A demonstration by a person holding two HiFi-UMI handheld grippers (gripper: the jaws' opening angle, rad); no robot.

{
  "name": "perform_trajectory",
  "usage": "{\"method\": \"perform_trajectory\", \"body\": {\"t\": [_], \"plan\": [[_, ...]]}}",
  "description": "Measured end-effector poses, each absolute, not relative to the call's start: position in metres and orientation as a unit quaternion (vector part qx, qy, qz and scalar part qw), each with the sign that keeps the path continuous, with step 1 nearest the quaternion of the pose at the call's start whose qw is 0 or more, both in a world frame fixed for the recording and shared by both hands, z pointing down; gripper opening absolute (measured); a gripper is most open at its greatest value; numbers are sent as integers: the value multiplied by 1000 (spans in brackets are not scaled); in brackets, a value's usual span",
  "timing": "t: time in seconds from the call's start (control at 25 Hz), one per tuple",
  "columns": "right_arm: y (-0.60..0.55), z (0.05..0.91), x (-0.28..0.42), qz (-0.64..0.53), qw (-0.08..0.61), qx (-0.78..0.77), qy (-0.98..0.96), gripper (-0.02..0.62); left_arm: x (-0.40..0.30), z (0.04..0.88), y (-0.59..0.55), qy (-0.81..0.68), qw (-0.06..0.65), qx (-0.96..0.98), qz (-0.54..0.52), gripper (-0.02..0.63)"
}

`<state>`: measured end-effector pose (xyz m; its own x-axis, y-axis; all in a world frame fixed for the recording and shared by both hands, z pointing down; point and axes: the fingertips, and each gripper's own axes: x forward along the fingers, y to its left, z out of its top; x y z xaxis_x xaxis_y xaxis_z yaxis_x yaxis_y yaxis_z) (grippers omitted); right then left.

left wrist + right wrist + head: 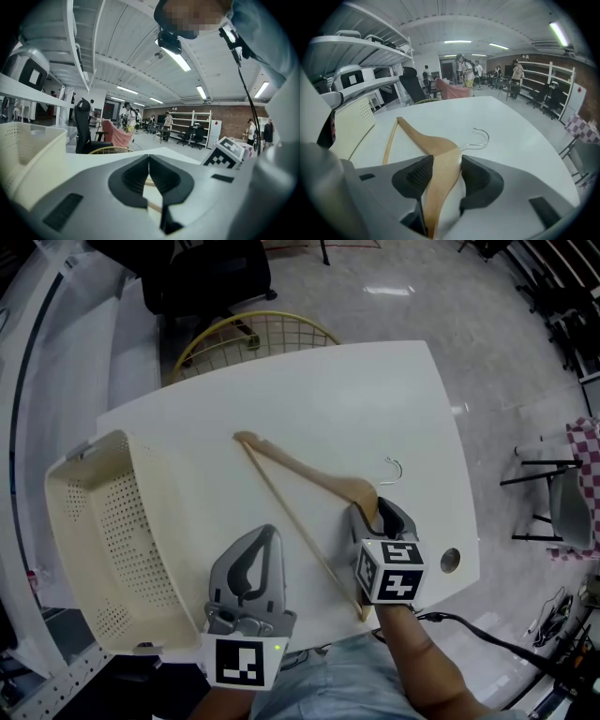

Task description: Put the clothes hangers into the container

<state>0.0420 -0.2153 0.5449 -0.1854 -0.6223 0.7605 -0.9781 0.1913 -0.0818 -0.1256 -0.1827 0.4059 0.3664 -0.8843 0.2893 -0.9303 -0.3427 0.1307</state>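
A wooden clothes hanger [309, 470] with a metal hook [394, 468] lies flat on the white table [356, 390]. My right gripper [375, 514] is at the hanger's near shoulder, and both its pads press on the wooden arm [440, 161]. The hook [480, 138] points away to the right. The container, a cream perforated basket [89, 456], stands at the table's left edge, tilted toward me. My left gripper [264, 538] hovers near the front edge beside the basket, shut with nothing in it; its tips [149, 158] meet.
A yellow wire-frame object [253, 334] and a black chair [211, 277] stand on the floor behind the table. A round hole [450, 561] is in the table's right front corner. A grey chair [567, 512] stands at the far right. Several people move far back in the room.
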Motion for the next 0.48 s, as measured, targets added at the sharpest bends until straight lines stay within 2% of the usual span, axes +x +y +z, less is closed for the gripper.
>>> {"method": "perform_trajectory", "body": {"t": [0.48], "plan": [[-215,531,39,271,291,566,-722,193,-129,399,-178,-561,128,814,77,12]]}}
